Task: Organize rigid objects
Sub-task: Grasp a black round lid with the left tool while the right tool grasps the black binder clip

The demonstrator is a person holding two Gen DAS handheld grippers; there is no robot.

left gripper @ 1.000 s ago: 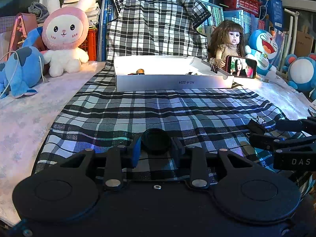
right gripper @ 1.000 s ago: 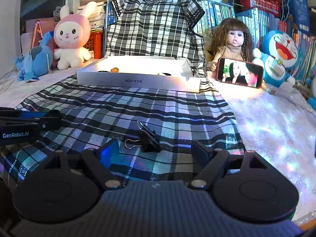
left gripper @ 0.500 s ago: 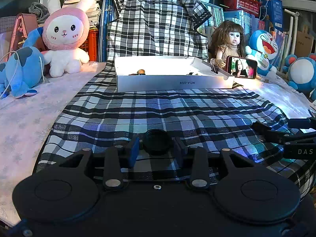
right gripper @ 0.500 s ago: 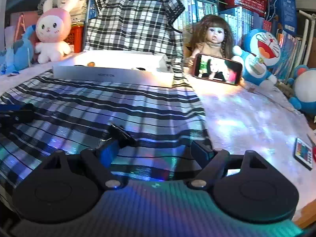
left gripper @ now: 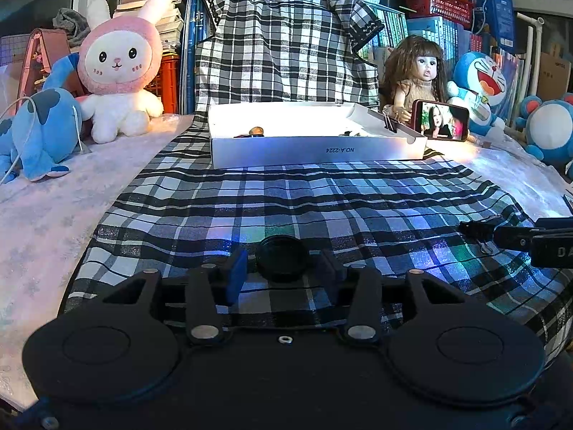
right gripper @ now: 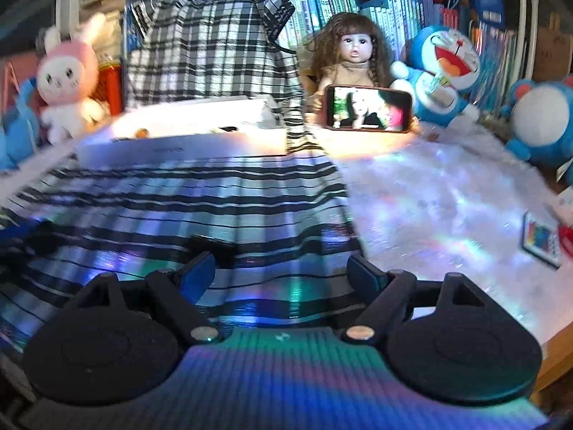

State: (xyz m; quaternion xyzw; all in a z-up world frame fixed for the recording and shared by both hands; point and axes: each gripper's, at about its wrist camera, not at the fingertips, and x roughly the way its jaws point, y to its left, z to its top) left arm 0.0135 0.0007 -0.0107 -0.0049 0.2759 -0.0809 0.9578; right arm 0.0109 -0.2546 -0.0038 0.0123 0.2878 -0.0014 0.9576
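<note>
Cap (left gripper: 283, 258) lies between the pads of the opening left claw (left gripper: 283, 274), untouched; right claw (right gripper: 281, 272) is released.

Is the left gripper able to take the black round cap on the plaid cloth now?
Probably yes: the black round cap lies between the opening jaws of the left gripper, nothing blocking it.

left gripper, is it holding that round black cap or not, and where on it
Not gripped: the round black cap sits between the left gripper fingers, which are opening with gaps on both sides. The right gripper is open, nothing between its fingers.
</note>
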